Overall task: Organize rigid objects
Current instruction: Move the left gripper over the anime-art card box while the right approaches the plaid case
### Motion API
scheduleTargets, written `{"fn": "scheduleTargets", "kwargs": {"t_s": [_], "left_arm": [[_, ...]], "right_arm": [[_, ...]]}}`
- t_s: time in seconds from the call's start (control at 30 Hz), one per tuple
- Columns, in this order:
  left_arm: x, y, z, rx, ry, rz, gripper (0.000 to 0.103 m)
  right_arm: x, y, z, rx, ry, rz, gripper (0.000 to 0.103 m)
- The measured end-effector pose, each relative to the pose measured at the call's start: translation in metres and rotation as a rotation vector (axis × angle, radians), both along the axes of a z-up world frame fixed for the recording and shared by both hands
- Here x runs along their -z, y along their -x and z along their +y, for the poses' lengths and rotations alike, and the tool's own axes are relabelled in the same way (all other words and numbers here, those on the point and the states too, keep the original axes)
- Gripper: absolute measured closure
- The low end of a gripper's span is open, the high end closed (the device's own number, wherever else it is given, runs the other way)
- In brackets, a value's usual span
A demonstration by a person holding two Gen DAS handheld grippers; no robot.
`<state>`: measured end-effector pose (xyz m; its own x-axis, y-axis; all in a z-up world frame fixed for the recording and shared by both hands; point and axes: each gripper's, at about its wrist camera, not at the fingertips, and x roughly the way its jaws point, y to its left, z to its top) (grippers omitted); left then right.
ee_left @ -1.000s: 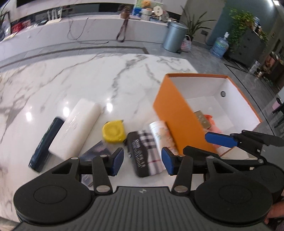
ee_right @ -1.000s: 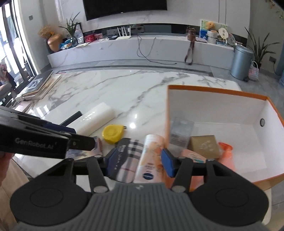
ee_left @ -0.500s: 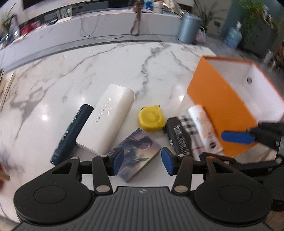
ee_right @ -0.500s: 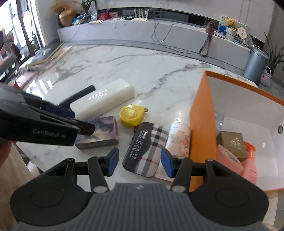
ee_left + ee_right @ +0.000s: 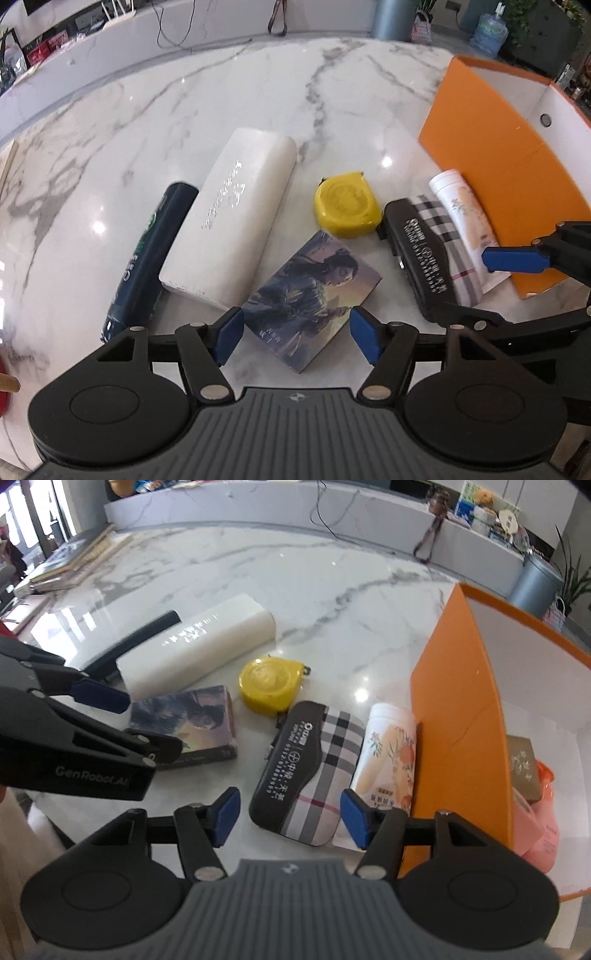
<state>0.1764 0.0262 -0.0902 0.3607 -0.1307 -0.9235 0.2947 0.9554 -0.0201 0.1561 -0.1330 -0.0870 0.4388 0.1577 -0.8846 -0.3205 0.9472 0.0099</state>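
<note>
Yellow tape measure [image 5: 347, 205] lies between picture box [image 5: 314, 295] and plaid case [image 5: 310, 771]; both tools gape empty.

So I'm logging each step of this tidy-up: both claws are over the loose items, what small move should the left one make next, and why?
Probably lower the left claw onto the illustrated card box and close. Its jaws have just been opening and now stand on either side of the box's near end, pads not touching. The box lies flat on the marble table, outside the orange box.
</note>
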Motion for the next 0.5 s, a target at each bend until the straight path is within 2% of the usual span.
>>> {"fn": "scheduleTargets", "kwargs": {"t_s": [0.17, 0.37, 0.47, 0.5], "left_arm": [[0.002, -0.006, -0.001, -0.002, -0.018, 0.016, 0.020], [0.004, -0.013, -0.005, 0.046, -0.033, 0.023, 0.014], [0.006, -0.013, -0.007, 0.069, -0.042, 0.023, 0.012], [0.007, -0.012, -0.009, 0.079, -0.053, 0.020, 0.012]], "right_arm": [[0.011, -0.009, 0.002, 0.037, 0.006, 0.050, 0.039], [0.023, -0.017, 0.001, 0.075, -0.016, 0.102, 0.034], [0.026, -0.017, 0.001, 0.083, -0.028, 0.102, 0.036], [0.026, -0.017, 0.002, 0.073, -0.032, 0.103, 0.042]]}}
